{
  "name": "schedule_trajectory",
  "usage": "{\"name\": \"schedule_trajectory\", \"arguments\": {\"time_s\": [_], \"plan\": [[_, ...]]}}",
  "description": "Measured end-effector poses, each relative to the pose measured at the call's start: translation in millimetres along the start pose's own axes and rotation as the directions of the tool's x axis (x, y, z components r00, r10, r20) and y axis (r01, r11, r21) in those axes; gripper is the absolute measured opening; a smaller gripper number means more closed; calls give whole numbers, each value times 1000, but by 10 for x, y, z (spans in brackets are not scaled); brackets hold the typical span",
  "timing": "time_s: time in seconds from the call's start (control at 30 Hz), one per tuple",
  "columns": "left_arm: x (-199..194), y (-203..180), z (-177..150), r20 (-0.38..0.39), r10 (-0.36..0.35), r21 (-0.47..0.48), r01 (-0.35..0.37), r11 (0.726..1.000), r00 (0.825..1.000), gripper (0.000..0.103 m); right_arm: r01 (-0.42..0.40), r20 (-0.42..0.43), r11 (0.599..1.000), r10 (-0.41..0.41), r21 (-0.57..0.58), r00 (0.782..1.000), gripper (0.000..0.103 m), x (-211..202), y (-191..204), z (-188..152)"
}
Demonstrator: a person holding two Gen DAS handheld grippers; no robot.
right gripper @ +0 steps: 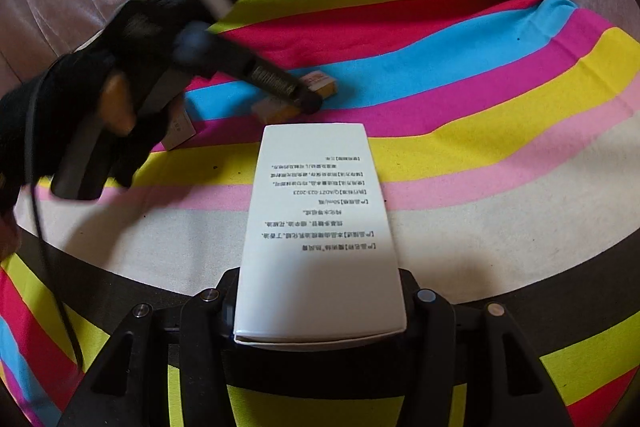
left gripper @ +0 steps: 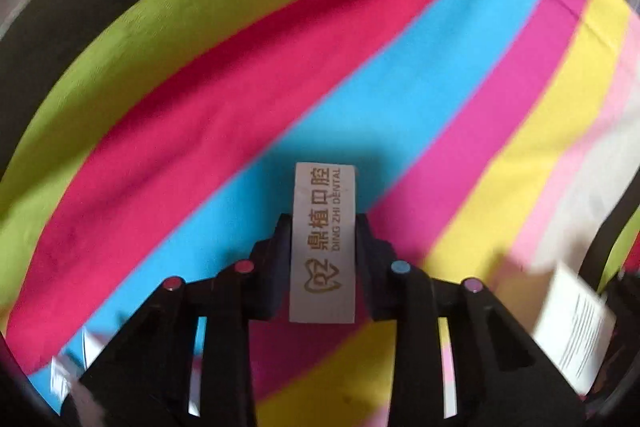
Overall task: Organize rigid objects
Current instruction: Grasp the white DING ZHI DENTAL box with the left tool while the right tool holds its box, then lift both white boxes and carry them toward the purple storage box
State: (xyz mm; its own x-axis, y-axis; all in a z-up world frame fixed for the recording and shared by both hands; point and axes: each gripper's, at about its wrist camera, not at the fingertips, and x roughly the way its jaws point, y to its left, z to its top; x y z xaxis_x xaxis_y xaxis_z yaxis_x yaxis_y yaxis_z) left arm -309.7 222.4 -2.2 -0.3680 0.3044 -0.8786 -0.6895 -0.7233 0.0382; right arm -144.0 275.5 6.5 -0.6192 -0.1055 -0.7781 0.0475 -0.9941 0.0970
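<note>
While the right gripper point(right gripper: 320, 311) points down at the striped cloth point(right gripper: 500, 131), its jaws stand part-spread and pinch a white carton point(right gripper: 320, 227) by the near end. Both pads press on the carton's long sides. The carton runs forward from the jaws, printed face up, and its far end sits over the cloth's yellow stripe.

Beyond the carton's far end, two small yellow blocks point(right gripper: 316, 87) lie on the blue stripe. Whether they touch each other cannot be told. A pale box point(right gripper: 180, 131) lies to the left of the carton's far end, partly hidden by the person's gloved hand point(right gripper: 80, 131).

That hand bears the left gripper point(right gripper: 308, 101), which reaches in from the left of the carton; its tip is just beside the yellow blocks. This view is blurred there.

The left wrist view settles the state: the left gripper point(left gripper: 323, 227) is drawn close and pinches a narrow white box point(left gripper: 323, 243) printed "DING ZHI DENTAL". Both pads bear on the box's long sides. The box stands out past the fingertips, over the blue stripe of the cloth point(left gripper: 200, 27). The carton point(left gripper: 572, 327) shows at that view's right edge, blurred.
</note>
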Motion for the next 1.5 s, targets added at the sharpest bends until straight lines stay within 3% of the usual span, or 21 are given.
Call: {"name": "schedule_trajectory", "arguments": {"time_s": [0.13,0.23,0.4,0.53,0.63,0.83,0.9,0.97,1.0,1.17,1.3,1.37,1.5], "plan": [[-491,-12,-463,90,28,-145,-15,989,996,34,-6,1,1000,6,5,1000,53,15,2,24],[-962,76,-1109,121,61,-331,-18,943,991,34,-6,1,1000,6,5,1000,53,28,6,38],[-1451,91,-2236,50,154,-500,-108,859,987,34,3,0,1000,-3,-3,1000,53,11,29,31],[-1787,180,-3006,-10,198,-629,-160,761,980,34,8,1,1000,-8,-16,1000,53,-19,62,-3],[-1883,165,-3438,-53,230,-647,-209,733,972,34,-24,-28,999,23,-31,999,52,-60,254,-30],[-1912,106,-3528,-85,309,-633,-291,717,947,35,-161,-54,970,153,-184,987,52,-391,1250,-261],[-1909,42,-3513,-76,336,-613,-310,727,939,42,-171,-47,961,164,-216,985,52,-476,1517,-349],[-1917,-34,-3532,-88,368,-589,-346,730,926,59,-166,-53,955,158,-244,986,52,-500,1683,-428],[-1938,-61,-3561,-86,386,-584,-360,727,918,62,-170,-65,951,159,-257,985,52,-498,1759,-474],[-2033,-41,-3689,-50,369,-609,-321,725,928,66,-165,-106,948,140,-271,984,52,-446,1875,-641],[-2031,-17,-3739,-17,389,-628,-313,713,921,67,-132,-88,948,111,-288,990,54,-459,1886,-664],[-2029,-38,-3777,11,407,-637,-307,707,913,67,-113,-78,947,93,-302,993,60,-475,1897,-663],[-2033,-27,-3778,17,403,-644,-299,704,915,67,-100,-67,958,85,-269,994,70,-453,1817,-664]]}}
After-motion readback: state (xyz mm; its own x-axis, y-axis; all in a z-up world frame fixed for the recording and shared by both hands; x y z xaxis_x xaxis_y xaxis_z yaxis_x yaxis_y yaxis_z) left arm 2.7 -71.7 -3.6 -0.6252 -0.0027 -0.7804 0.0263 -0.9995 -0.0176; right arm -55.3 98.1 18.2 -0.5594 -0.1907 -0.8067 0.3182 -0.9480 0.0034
